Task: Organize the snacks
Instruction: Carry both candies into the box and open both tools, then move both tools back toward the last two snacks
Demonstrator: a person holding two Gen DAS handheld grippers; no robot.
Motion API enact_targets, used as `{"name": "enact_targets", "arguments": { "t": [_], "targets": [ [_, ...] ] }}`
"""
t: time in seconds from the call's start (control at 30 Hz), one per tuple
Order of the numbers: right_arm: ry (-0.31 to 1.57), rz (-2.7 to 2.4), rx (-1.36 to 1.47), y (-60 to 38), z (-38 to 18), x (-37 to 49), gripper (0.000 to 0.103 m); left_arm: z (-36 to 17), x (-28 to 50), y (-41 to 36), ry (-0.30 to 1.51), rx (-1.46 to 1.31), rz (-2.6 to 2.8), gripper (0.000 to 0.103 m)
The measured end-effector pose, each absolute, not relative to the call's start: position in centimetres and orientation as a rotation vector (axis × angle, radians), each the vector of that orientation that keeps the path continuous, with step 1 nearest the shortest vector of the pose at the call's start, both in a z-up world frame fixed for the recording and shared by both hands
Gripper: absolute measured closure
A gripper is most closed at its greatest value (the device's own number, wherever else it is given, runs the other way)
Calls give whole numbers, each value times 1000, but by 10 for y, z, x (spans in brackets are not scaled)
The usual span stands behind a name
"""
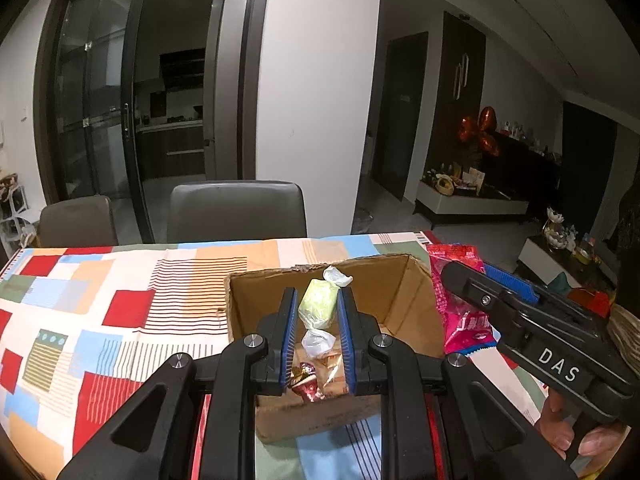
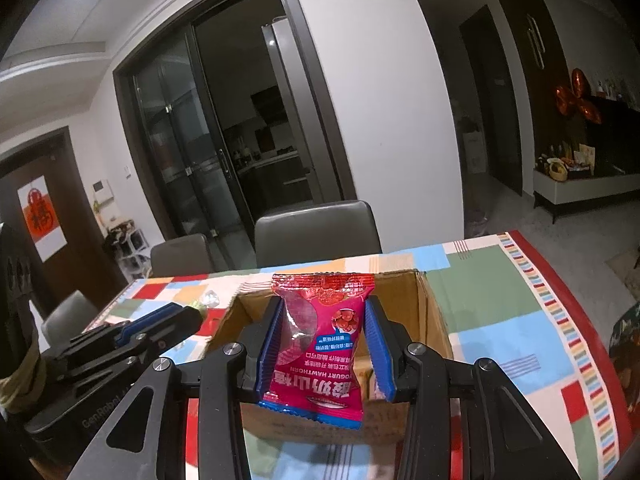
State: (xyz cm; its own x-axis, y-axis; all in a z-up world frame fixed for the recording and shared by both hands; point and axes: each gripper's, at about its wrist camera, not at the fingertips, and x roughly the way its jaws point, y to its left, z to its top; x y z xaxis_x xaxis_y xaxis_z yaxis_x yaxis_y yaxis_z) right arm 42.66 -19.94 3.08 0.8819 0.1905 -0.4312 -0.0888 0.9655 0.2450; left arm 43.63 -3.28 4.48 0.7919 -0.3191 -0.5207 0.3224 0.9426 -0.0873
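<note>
The left gripper (image 1: 318,334) is clamped on a green candy (image 1: 319,305), the right gripper (image 2: 324,346) on a pink packet (image 2: 320,344); the box (image 1: 404,300) lies just under both

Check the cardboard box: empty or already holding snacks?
Not empty. The left wrist view shows wrapped candies on the floor of the open cardboard box, under the green candy.
</note>
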Motion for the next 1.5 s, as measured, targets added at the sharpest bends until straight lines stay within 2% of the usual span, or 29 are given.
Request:
{"name": "enact_targets", "arguments": {
  "t": [0.17, 0.23, 0.27, 0.3, 0.33, 0.37, 0.47, 0.77, 1.5],
  "targets": [
    [478, 109, 189, -199, 28, 442, 62, 40, 454, -35, 599, -14, -331, 82],
    [486, 92, 178, -198, 27, 447, 62, 40, 459, -33, 612, -28, -318, 73],
    [488, 89, 172, -197, 27, 449, 61, 40, 460, -33, 614, -32, -316, 61],
    [498, 86, 160, -196, 26, 450, 59, 41, 460, -31, 612, -32, -311, 54],
    [510, 77, 152, -196, 25, 451, 46, 41, 457, -30, 603, -26, -294, 54],
    [511, 64, 153, -197, 25, 450, 37, 42, 453, -28, 596, -16, -278, 53],
    [494, 49, 141, -199, 27, 441, 37, 44, 442, -24, 582, -3, -249, 47],
    [476, 114, 128, -199, 35, 394, 37, 50, 379, -20, 500, 79, -207, 39],
    [542, 247, 58, -182, 20, 300, 37, 31, 273, -4, 532, 51, -175, 37]
  ]
}}
